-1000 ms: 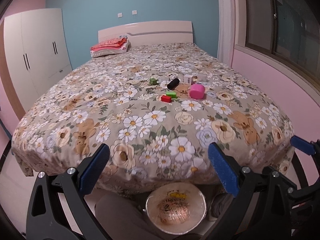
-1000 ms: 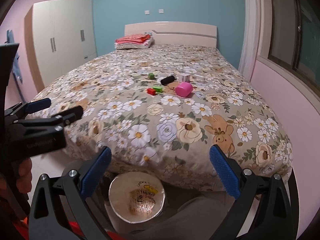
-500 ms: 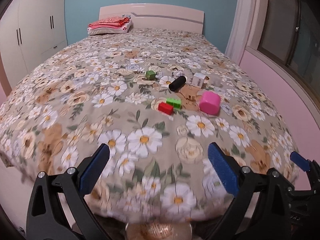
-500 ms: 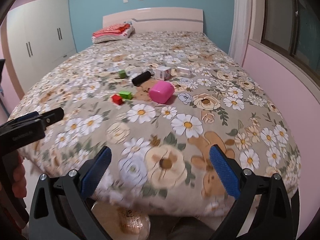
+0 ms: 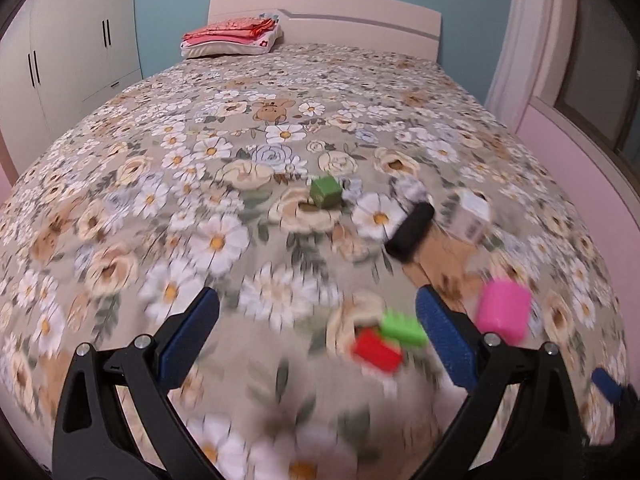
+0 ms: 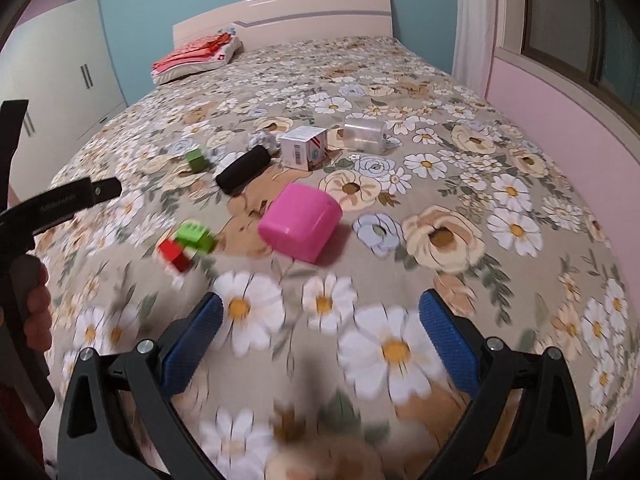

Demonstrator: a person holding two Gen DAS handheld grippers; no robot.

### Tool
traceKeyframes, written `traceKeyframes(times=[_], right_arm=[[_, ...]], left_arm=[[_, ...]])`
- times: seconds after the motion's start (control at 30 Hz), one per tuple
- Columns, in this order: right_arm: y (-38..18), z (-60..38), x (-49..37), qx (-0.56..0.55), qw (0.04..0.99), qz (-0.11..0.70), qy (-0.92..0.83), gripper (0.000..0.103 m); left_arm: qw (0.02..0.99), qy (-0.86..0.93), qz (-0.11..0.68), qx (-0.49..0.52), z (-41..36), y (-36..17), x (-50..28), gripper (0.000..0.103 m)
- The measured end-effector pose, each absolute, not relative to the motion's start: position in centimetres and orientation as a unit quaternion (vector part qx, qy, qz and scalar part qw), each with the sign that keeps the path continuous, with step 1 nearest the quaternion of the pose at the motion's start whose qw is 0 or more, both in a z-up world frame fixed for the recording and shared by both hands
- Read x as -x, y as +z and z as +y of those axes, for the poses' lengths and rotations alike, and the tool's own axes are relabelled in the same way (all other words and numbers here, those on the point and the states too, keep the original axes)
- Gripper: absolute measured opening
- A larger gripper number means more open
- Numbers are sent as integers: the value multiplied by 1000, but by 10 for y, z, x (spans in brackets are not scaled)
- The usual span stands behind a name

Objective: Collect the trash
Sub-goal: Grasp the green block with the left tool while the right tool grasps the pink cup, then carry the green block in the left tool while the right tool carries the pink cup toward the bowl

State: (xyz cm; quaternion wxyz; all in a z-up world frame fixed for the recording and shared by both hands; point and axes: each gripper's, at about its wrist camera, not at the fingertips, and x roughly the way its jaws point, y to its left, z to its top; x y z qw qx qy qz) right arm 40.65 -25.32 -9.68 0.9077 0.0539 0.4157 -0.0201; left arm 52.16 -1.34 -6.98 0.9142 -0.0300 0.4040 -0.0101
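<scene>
Small items lie on the floral bedspread [image 6: 460, 184]: a pink box [image 6: 300, 222], a red brick [image 6: 176, 254] beside a light green brick [image 6: 196, 236], a green cube [image 6: 197, 160], a black cylinder [image 6: 242, 170], a white carton [image 6: 303, 148], a clear plastic cup [image 6: 364, 133] and crumpled paper [image 6: 264, 141]. My right gripper [image 6: 320, 332] is open and empty, just short of the pink box. My left gripper [image 5: 316, 328] is open and empty over the bed, the red brick [image 5: 376, 348] and green brick [image 5: 402, 326] near its right finger. The pink box [image 5: 504, 312] lies to its right.
A headboard [image 5: 324, 20] and folded red bedding on a pillow [image 5: 230, 38] are at the far end. A white wardrobe [image 5: 68, 52] stands left. A pink wall and window ledge [image 6: 560, 96] run along the right. The left gripper shows at the right view's left edge [image 6: 60, 204].
Both grippers have moved up from the foot of the bed and forward over it toward the items. The bowl seen below the bed edge has gone out of view.
</scene>
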Motion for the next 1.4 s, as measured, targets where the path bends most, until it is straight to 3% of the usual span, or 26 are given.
traceKeyframes(times=[0.57,0.6,0.63,0.67,0.9,0.97,1.03,1.4], right_arm=[[-154,-247,-523,-113,874,469,-63,99],[-156,-247,-525,-113,871,473,-63,99],[-158,-247,-527,-114,869,477,-63,99],[-160,-247,-528,-117,867,480,-62,99],[-164,-248,-537,-131,865,481,-60,94],[-165,-248,-538,-133,864,483,-59,84],[-166,-247,-539,-127,865,481,-61,74],[-155,-253,-530,-140,874,464,-44,72]], left_arm=[[878,86,455,120,-17,-135,-703,95],[875,94,457,128,-16,-140,-708,89],[870,98,462,140,-14,-145,-712,75],[865,97,468,150,-13,-149,-716,70],[854,92,483,168,-14,-168,-740,60],[852,93,486,170,-13,-172,-741,55],[853,84,483,179,-11,-174,-741,33],[855,55,489,165,-8,-163,-729,31]])
